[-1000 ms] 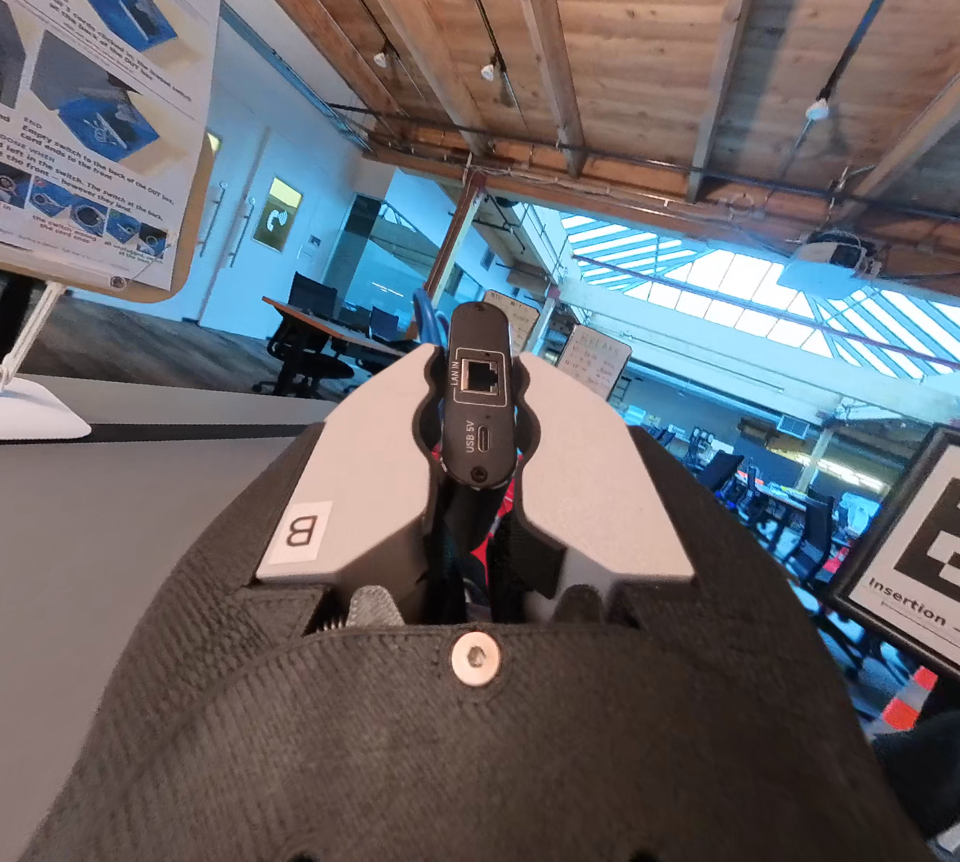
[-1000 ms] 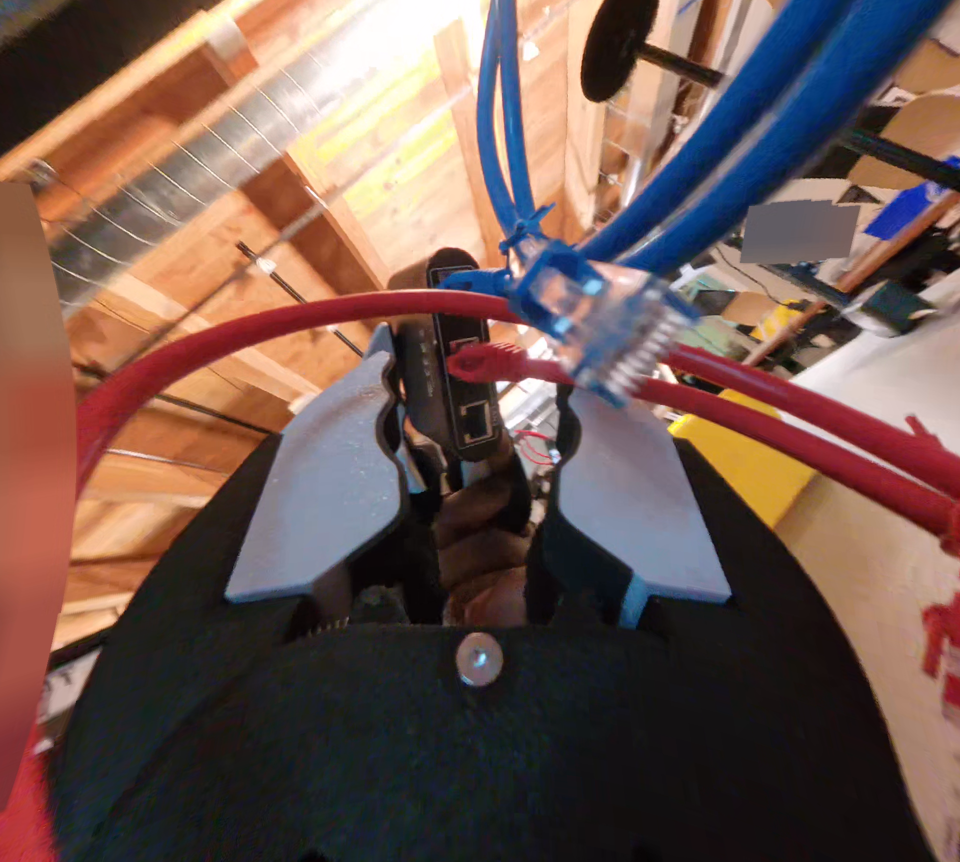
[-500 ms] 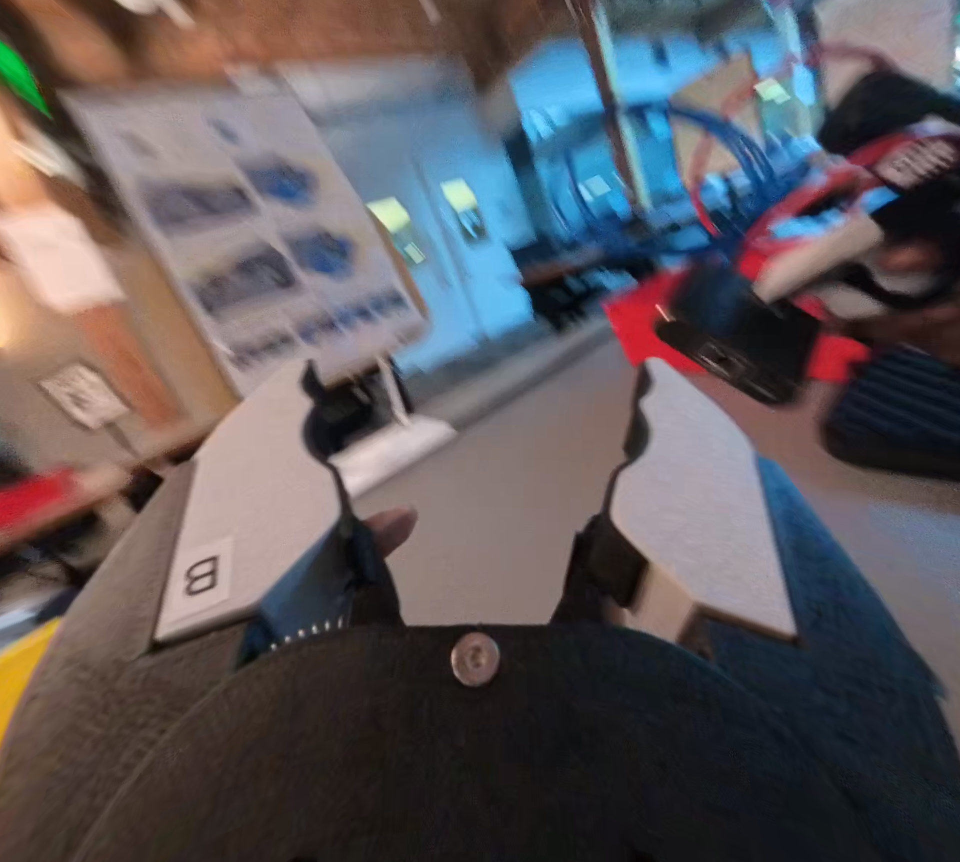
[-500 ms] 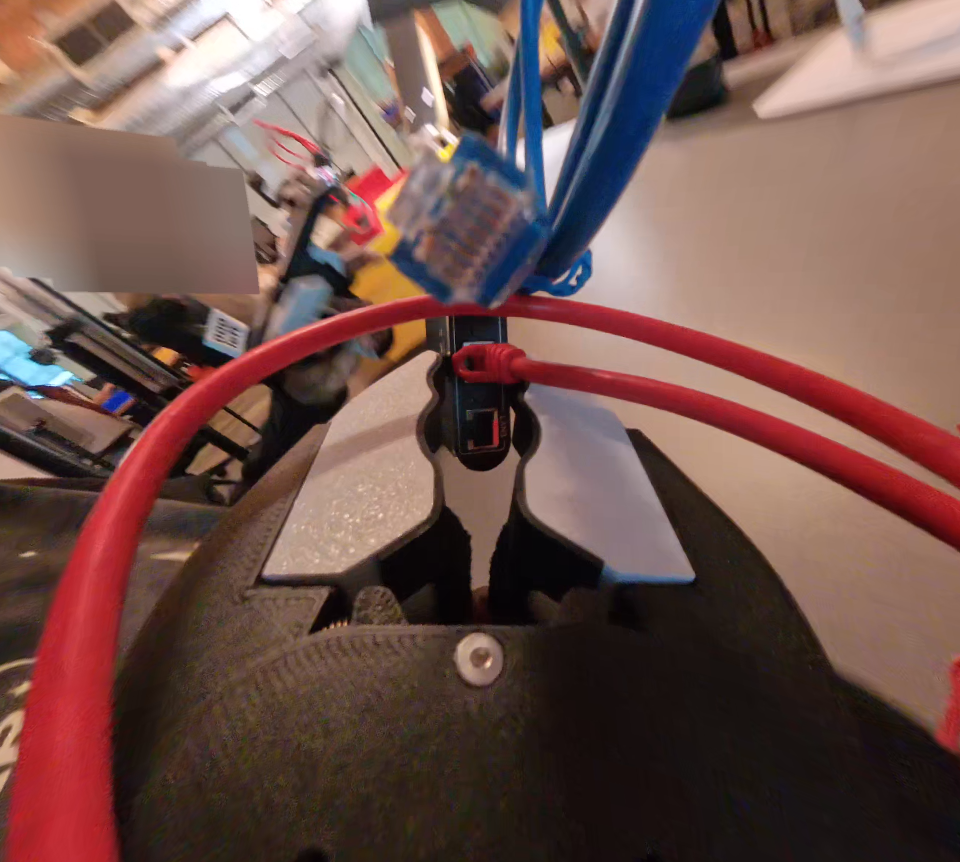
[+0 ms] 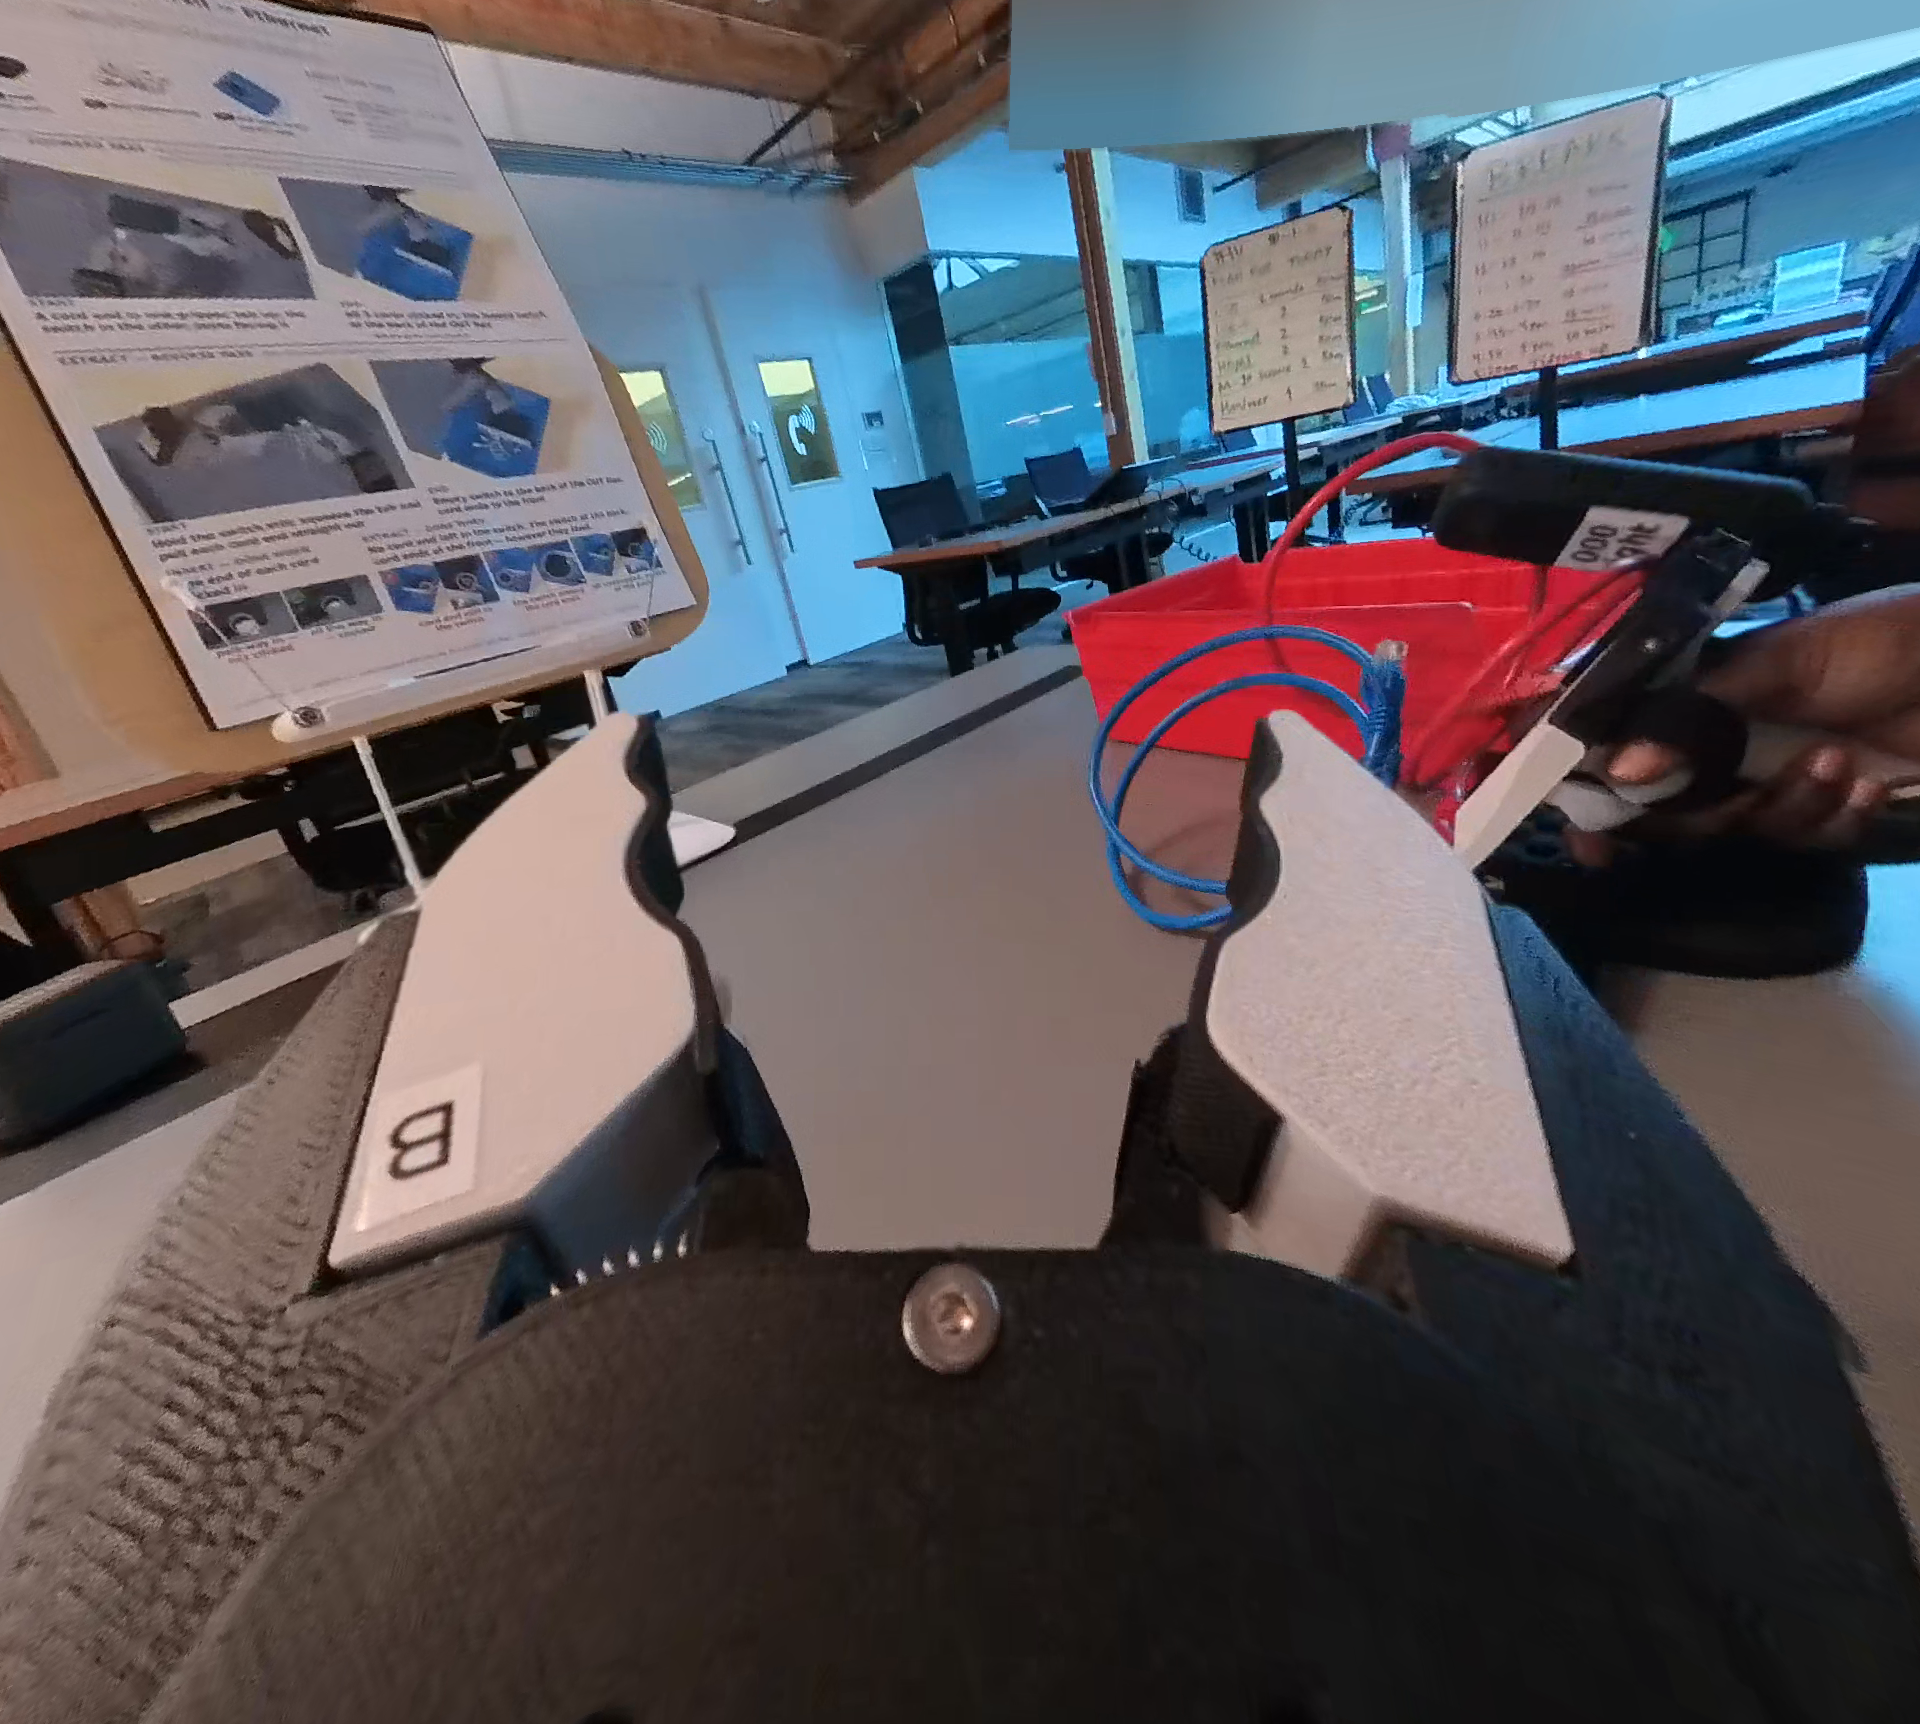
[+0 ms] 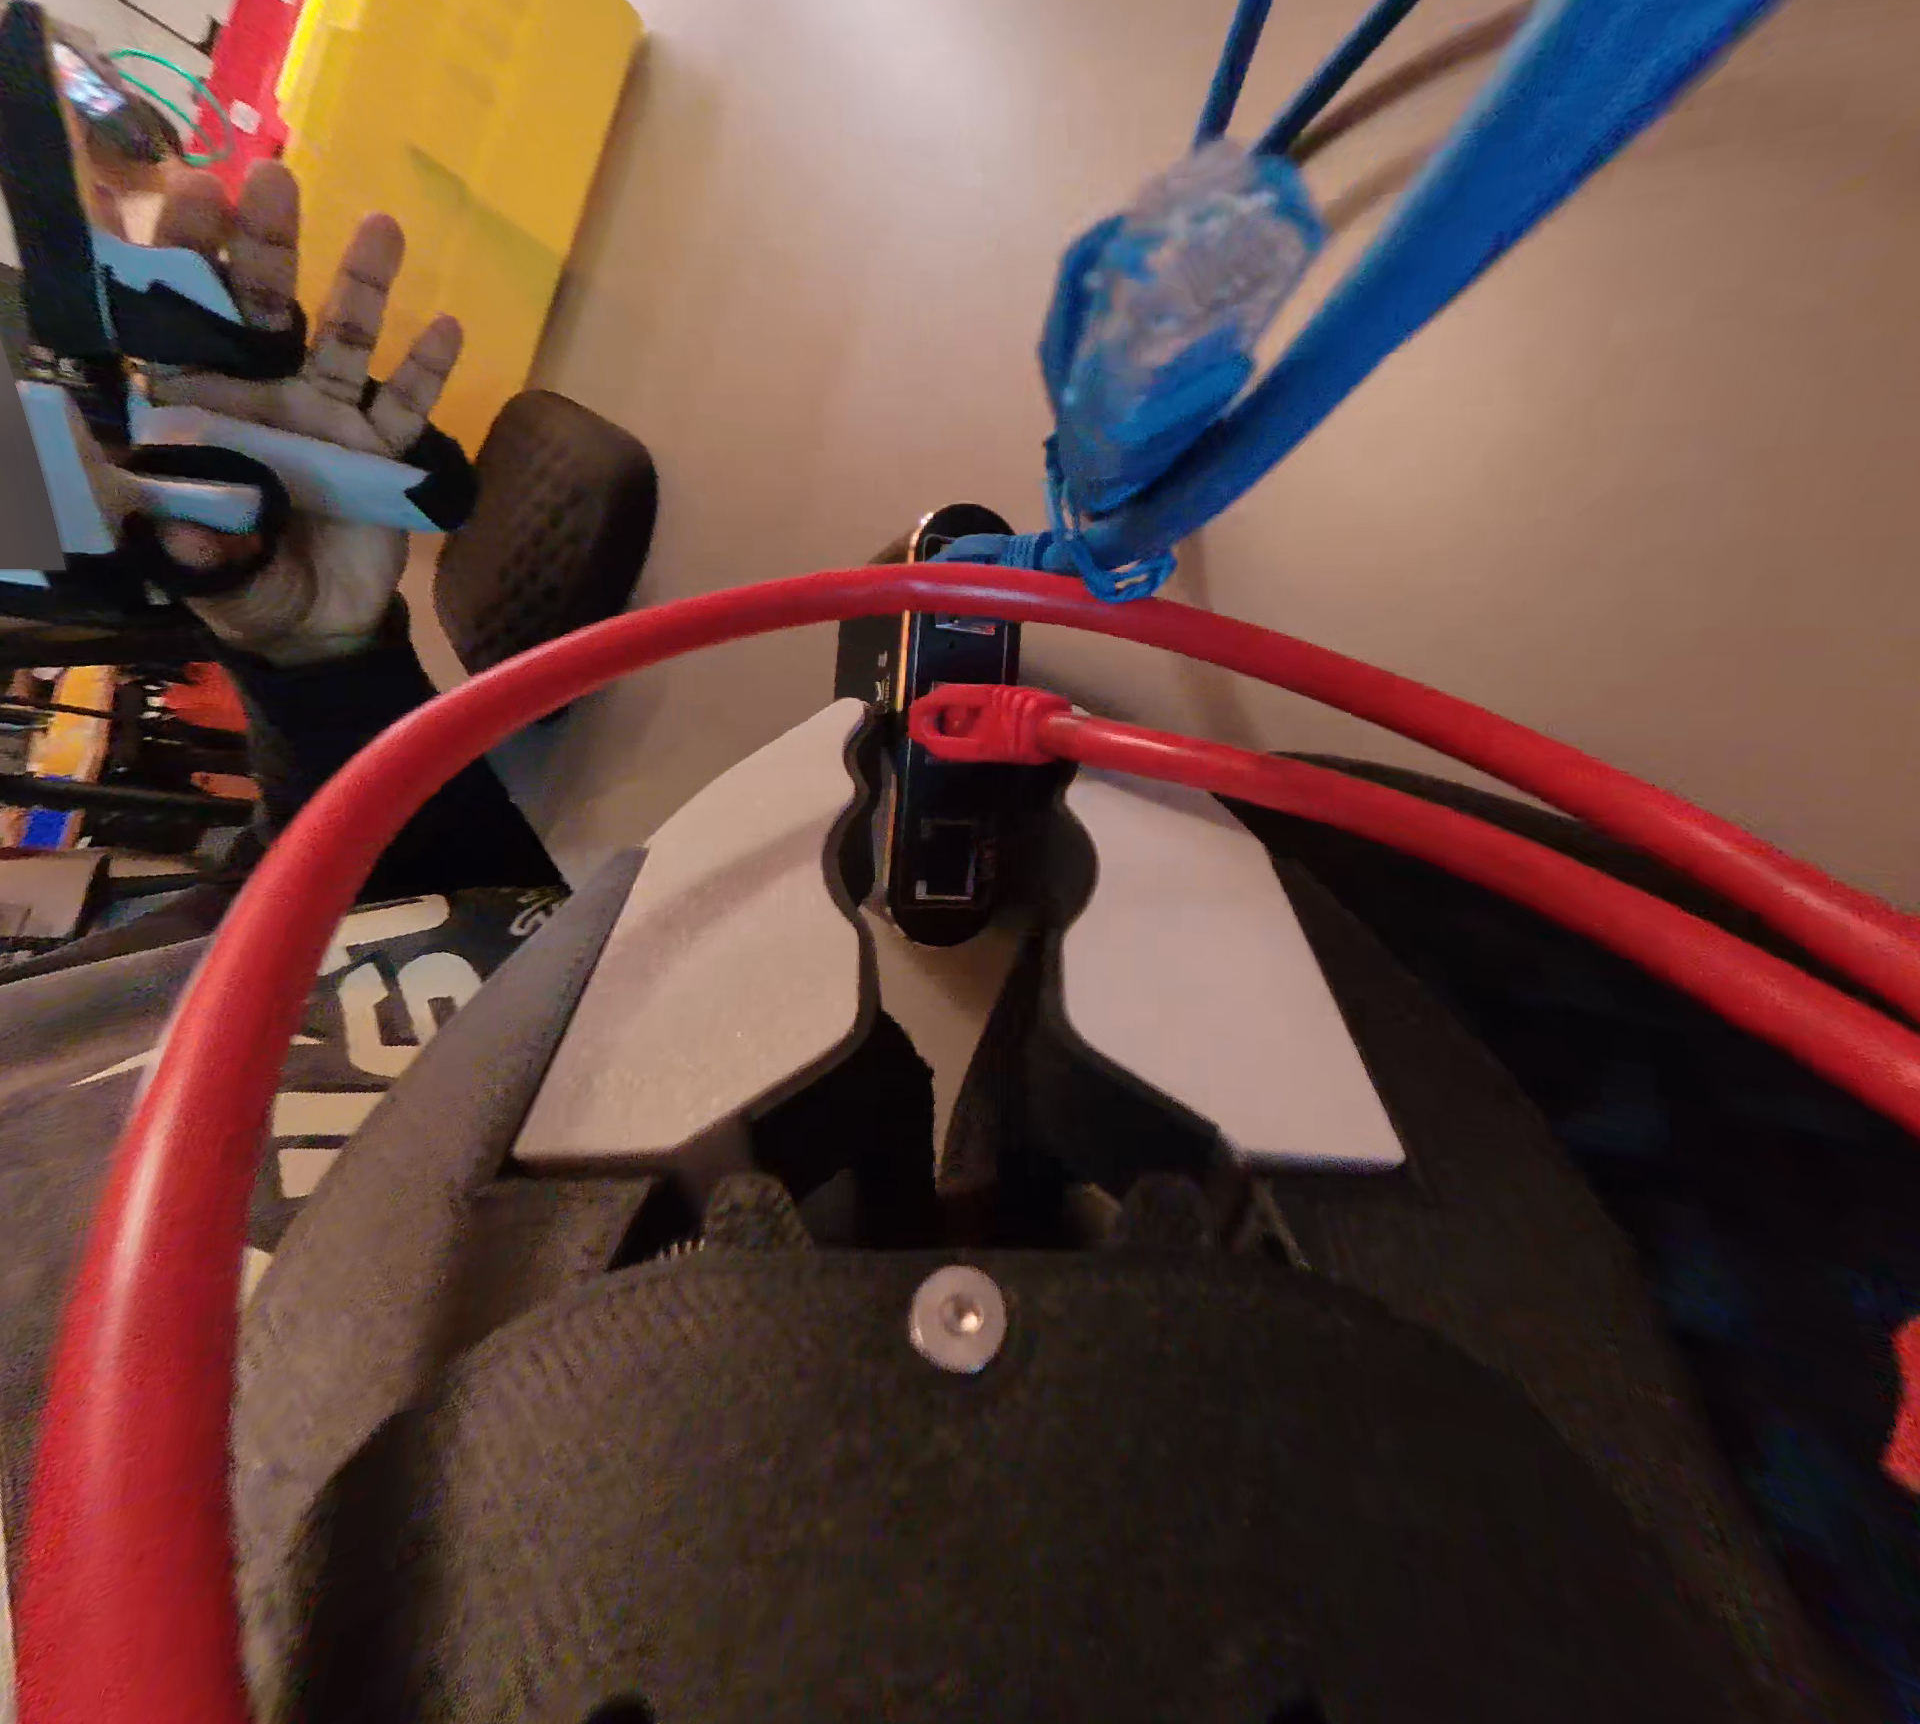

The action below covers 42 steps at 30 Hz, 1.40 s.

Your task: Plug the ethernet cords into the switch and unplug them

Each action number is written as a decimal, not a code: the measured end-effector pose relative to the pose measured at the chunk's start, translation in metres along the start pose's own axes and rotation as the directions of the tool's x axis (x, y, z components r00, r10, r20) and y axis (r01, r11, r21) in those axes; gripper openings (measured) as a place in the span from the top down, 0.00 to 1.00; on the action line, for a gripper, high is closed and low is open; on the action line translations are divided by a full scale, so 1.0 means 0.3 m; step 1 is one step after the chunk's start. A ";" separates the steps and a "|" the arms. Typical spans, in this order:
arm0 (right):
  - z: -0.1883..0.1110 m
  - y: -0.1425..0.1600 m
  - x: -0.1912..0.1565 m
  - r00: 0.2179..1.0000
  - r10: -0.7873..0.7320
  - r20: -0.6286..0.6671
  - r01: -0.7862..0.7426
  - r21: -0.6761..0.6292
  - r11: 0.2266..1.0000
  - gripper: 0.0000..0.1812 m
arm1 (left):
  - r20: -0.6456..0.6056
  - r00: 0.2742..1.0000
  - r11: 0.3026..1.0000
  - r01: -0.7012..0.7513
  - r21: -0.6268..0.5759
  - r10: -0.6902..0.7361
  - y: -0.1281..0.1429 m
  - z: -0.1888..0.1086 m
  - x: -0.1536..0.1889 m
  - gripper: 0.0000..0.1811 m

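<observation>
Over the grey bench (image 5: 935,999), left wrist view: my left gripper (image 5: 951,853) has its fingers spread wide w/ nothing between them. Ahead-right sits a red bin (image 5: 1247,635). A blue cord (image 5: 1132,801) loops in front of it, free plug end up by the bin. Far right, my right gripper (image 5: 1621,666) is seen side-on, held by my right hand (image 5: 1829,718), w/ the black switch (image 5: 1662,625) in it. Red cord (image 5: 1340,490) arcs above the bin. Instruction board (image 5: 312,344) on a stand at left; two whiteboards (image 5: 1278,313) in the bkgd.

Right wrist view: right gripper (image 6: 961,853) fingers are clamped on the switch (image 6: 961,801), which stands upright between them. Red cord (image 6: 1247,749) is plugged into a middle port; bottom port is vacant. Blue cord (image 6: 1507,199) goes into the switch's top end, & its loose plug (image 6: 1174,324) hangs just above, blurry. Left hand (image 6: 312,427) w/ the left gripper shows at far left, near a yellow bin (image 6: 457,64).
</observation>
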State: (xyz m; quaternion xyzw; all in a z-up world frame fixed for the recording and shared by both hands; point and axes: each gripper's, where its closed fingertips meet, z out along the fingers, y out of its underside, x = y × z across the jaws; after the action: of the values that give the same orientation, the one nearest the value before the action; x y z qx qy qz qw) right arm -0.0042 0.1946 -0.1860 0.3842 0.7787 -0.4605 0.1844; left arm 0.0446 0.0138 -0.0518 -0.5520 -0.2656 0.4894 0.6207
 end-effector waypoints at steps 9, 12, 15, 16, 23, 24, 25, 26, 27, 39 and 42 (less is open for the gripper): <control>-0.056 0.031 0.014 0.963 -0.202 -0.178 0.188 -0.092 0.978 0.64 | -0.001 0.999 0.998 0.052 0.021 -0.052 -0.002 0.000 0.001 0.47; -0.095 0.045 0.007 0.949 -0.256 -0.186 0.225 -0.173 0.959 0.59 | 0.008 0.999 0.999 0.032 -0.015 -0.032 0.019 0.004 0.001 0.48; -0.143 0.039 -0.001 0.932 -0.308 -0.191 0.257 -0.251 0.933 0.61 | 0.005 1.000 0.999 0.020 -0.033 -0.020 0.033 0.005 0.006 0.48; -0.161 0.028 -0.007 0.921 -0.337 -0.195 0.282 -0.261 0.923 0.63 | 0.005 1.000 0.999 0.020 -0.032 -0.020 0.034 0.004 0.005 0.48; -0.275 -0.234 -0.335 0.699 -0.690 -0.188 0.708 0.323 0.628 0.44 | 0.052 0.986 0.986 0.155 0.060 -0.158 0.008 -0.008 -0.037 0.47; -0.315 -0.285 -0.379 0.656 -0.703 -0.275 0.734 0.446 0.511 0.36 | 0.069 0.972 0.970 0.215 0.115 -0.224 -0.010 -0.014 -0.055 0.43; -0.365 -0.328 -0.423 0.623 -0.692 -0.365 0.741 0.559 0.372 0.30 | 0.058 0.951 0.941 0.288 0.180 -0.302 -0.033 -0.019 -0.066 0.36; -0.418 -0.355 -0.463 0.594 -0.670 -0.445 0.733 0.642 0.223 0.29 | 0.016 0.925 0.901 0.367 0.233 -0.381 -0.055 -0.023 -0.066 0.29; -0.460 -0.363 -0.496 0.574 -0.651 -0.497 0.718 0.687 0.108 0.29 | -0.016 0.897 0.864 0.431 0.261 -0.442 -0.069 -0.025 -0.070 0.25; -0.451 -0.329 -0.537 0.523 -0.691 -0.499 0.693 0.721 0.004 0.79 | 0.017 0.915 0.891 0.388 0.233 -0.403 -0.138 -0.053 -0.086 0.47; -0.417 -0.275 -0.524 0.508 -0.747 -0.429 0.725 0.682 0.102 1.00 | 0.026 0.936 0.898 0.328 0.294 -0.351 -0.234 -0.130 -0.129 0.63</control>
State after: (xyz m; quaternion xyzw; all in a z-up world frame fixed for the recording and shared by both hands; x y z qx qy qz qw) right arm 0.0407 0.2115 0.0257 -0.0235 0.5584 -0.7891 -0.2551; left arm 0.0858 -0.0316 0.0132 -0.3824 -0.3087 0.4278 0.7586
